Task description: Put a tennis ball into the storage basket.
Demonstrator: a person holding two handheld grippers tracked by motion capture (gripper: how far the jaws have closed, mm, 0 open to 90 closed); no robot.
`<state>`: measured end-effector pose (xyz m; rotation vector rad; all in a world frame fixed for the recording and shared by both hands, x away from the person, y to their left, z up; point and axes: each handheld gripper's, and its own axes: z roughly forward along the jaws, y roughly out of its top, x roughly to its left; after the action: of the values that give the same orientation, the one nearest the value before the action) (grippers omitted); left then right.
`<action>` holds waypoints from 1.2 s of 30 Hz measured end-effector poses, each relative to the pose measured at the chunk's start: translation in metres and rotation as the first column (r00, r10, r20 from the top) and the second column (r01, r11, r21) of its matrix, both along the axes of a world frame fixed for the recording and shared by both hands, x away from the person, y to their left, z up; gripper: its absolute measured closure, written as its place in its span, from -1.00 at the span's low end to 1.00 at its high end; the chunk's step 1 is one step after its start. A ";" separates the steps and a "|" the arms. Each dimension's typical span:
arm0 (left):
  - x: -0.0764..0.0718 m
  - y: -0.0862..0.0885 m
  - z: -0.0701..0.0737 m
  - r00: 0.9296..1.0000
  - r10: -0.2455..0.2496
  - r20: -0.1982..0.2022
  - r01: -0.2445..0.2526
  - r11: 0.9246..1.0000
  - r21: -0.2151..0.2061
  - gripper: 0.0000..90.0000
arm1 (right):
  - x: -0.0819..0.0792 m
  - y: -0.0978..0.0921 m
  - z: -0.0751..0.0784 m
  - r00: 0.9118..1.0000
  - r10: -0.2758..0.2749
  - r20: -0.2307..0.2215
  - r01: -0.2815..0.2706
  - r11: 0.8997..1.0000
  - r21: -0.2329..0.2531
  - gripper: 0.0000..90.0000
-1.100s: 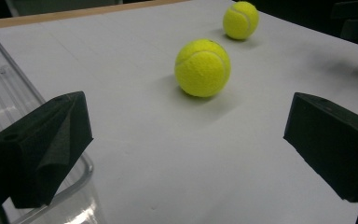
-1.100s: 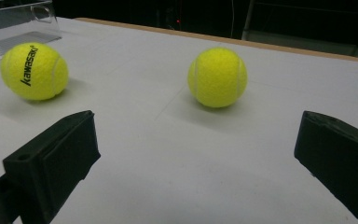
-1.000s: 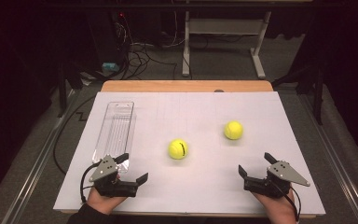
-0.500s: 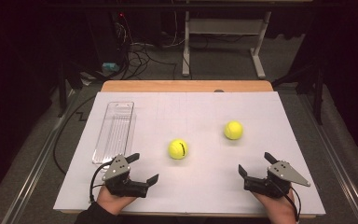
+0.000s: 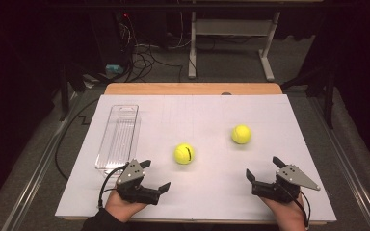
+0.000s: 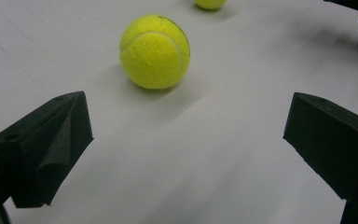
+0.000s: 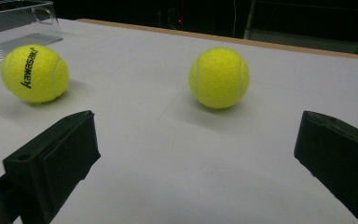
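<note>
High view: near tennis ball [image 5: 184, 153] sits on table [image 5: 212, 115] just fwd and right of left gripper [image 5: 154, 175], jaws spread, empty. Right gripper [image 5: 265, 169] also released, nearer the far ball [image 5: 241, 134]. Left is closer to near ball.

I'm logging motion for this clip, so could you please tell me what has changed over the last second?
The left gripper has moved right, toward the nearer tennis ball, open and holding nothing. The right gripper, the farther tennis ball and the clear tray stayed put.
</note>
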<state>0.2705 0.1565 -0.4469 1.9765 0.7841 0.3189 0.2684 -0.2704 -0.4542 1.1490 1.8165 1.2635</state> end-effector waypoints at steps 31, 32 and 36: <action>0.009 -0.023 0.004 0.980 0.004 -0.201 0.056 0.955 0.293 -0.94 | 0.001 -0.006 -0.002 0.999 0.030 -0.021 -0.031 0.999 -0.032 -1.00; 0.011 -0.024 0.005 0.977 0.001 -0.213 0.067 0.948 0.311 -0.94 | 0.000 -0.006 -0.002 0.999 0.030 -0.022 -0.031 0.999 -0.033 -1.00; 0.016 -0.027 0.009 0.968 0.000 -0.249 0.090 0.931 0.352 -0.94 | -0.001 -0.008 -0.002 0.999 0.028 -0.020 -0.029 0.999 -0.030 -1.00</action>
<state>0.2863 0.1299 -0.4384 2.4126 0.8822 0.2022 0.2672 -0.2787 -0.4560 1.1269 1.8660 1.2410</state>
